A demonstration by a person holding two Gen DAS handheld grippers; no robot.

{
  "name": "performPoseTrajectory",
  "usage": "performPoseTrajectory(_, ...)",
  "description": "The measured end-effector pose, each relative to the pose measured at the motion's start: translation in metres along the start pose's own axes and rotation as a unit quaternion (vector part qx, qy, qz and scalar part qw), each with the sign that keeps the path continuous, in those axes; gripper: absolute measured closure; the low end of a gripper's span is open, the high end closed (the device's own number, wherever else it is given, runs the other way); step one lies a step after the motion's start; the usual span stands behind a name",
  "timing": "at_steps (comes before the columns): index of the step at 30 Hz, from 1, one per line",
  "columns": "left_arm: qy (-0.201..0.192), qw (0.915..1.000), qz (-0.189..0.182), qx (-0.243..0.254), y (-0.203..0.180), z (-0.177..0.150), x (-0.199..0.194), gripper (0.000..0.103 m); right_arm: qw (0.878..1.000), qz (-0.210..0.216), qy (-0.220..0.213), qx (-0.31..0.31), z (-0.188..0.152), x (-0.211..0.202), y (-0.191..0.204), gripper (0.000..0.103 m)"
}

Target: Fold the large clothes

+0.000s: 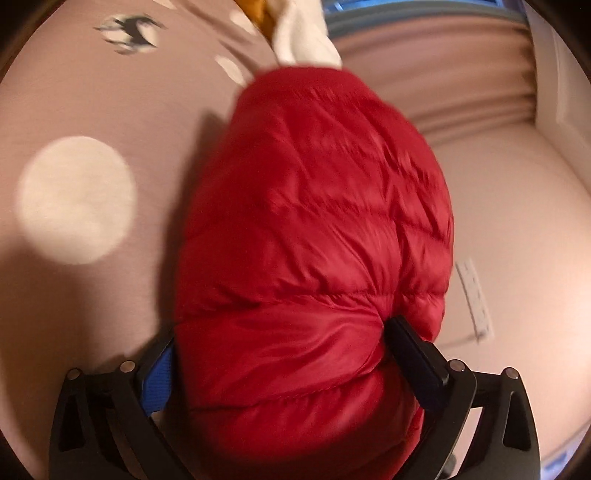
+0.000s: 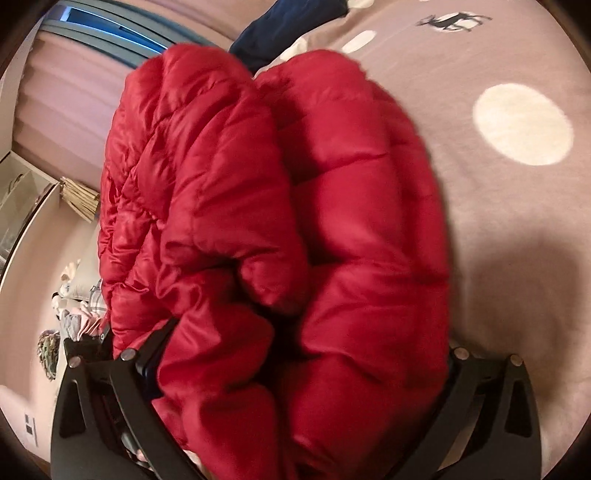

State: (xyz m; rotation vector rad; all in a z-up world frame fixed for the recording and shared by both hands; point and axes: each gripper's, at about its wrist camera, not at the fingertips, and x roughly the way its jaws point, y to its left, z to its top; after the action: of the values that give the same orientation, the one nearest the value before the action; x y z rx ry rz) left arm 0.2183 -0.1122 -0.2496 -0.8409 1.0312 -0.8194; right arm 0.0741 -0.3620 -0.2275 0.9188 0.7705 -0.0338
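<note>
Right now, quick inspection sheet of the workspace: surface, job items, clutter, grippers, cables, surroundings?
Surface: pink bedspread with white dots and a deer print.
Job's things: red puffer jacket, bunched in both views.
Clutter: white garment, navy garment, clothes pile.
Grippers: left gripper and right gripper, each shut on the jacket.
Cables: nothing seen.
Surroundings: pink curtain, window, wall outlet.

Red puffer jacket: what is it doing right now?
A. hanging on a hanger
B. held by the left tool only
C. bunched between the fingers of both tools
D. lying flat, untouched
C: the red puffer jacket fills the gap of the left tool and of the right tool, over the pink spotted bedspread.
</note>
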Motion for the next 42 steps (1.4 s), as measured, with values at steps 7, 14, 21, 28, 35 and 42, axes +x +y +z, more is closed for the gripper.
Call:
performPoseTrajectory(7,-0.018,0.9992,0.034,0.008,-0.004,0.005,0.019,0.020,1.000,0.015,-0.010,0.013,-0.005,0.003,-0.002,0.033)
performPoseTrajectory(14,-0.058,0.9937,0.059,0.075,-0.048,-0.012,0.016,0.030,0.998,0.050,-0.036,0.003,-0.010,-0.012,0.006,0.059)
performPoseTrajectory(21,-0.102,0.9839,0.047,0.139,-0.094,-0.022,-0.010,0.031,0.991,0.096,-0.078,-0.056,-0.022,-0.046,0.041,0.061)
performPoseTrajectory(28,-0.160,0.9692,0.035,0.184,-0.115,-0.019,-0.083,0.031,0.978,0.134,-0.107,-0.119,-0.027,-0.060,0.098,0.061)
performPoseTrajectory(35,-0.197,0.9636,0.027,0.179,-0.108,-0.007,-0.132,0.031,0.965,0.154,-0.110,-0.180,-0.037,-0.058,0.159,0.061)
performPoseTrajectory(42,-0.223,0.9519,0.060,0.201,-0.107,-0.010,-0.164,0.031,0.959,0.173,-0.098,-0.204,-0.043,-0.047,0.184,0.061)
